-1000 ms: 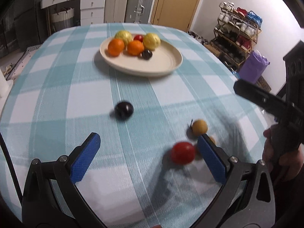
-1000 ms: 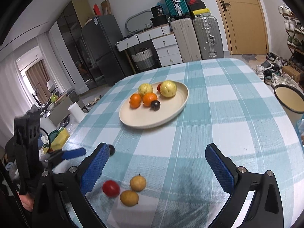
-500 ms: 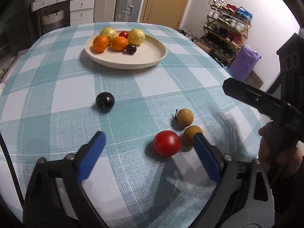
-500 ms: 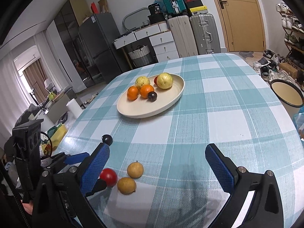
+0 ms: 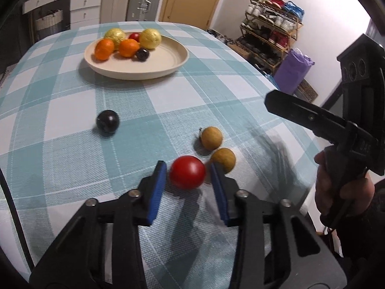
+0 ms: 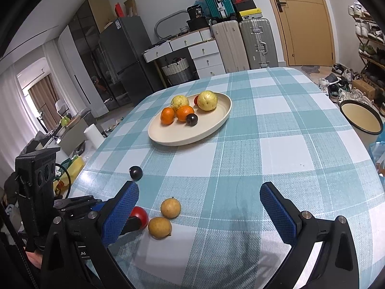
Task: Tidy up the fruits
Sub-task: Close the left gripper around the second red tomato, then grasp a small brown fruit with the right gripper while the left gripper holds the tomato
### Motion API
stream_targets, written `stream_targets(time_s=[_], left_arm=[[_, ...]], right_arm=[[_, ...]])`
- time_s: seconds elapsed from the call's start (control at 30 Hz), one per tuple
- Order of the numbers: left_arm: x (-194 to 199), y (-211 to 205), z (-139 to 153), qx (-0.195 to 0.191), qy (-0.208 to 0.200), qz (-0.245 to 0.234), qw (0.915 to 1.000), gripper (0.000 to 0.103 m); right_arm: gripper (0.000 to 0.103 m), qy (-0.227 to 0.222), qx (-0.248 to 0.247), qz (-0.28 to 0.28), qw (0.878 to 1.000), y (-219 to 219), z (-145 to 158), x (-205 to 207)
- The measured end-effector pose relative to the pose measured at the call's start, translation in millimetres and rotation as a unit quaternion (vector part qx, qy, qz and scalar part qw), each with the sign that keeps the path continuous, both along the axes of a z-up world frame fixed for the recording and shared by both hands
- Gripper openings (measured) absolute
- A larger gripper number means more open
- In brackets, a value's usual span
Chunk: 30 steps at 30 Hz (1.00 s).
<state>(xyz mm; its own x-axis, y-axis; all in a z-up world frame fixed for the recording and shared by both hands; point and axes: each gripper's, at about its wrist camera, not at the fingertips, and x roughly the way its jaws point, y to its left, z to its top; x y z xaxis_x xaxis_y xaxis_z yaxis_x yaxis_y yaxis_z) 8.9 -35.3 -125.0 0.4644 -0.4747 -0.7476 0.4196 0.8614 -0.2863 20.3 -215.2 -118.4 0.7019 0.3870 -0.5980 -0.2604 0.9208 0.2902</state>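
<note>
The left gripper sits low over the desk with its blue pads on either side of the red fruit. The jaws are narrowed around it, a thin gap showing on each side, so the pads flank the fruit without clearly pressing it. The red fruit rests on the checked cloth near the front edge of the desk, with one tan fruit just beside it on the right, close against the right pad, and a second tan fruit just behind that one (its short stem points left). A dark plum lies apart to the left, alone on the cloth.

Farther back stands the cream plate, holding two oranges, two yellow fruits, a red fruit and a small dark one, all bunched toward its far left side.

The right gripper hovers above the desk with its jaws spread wide and nothing between them. From its camera the red fruit is partly hidden behind the right gripper's own left pad, and the two tan fruits lie just to the right of it. The right hand shows at the edge of the left wrist view, wrapped around the handle.
</note>
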Motion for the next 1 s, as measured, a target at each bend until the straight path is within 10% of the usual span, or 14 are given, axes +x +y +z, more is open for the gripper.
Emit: stream_targets(time_s=[1.0], left_arm=[[-6.1,40.5,19.8,-0.032,-0.027,0.035,0.9985,0.019]], right_arm=[[0.103,0.024,-0.013,0.062,0.998,28.7,-14.0,-23.9]])
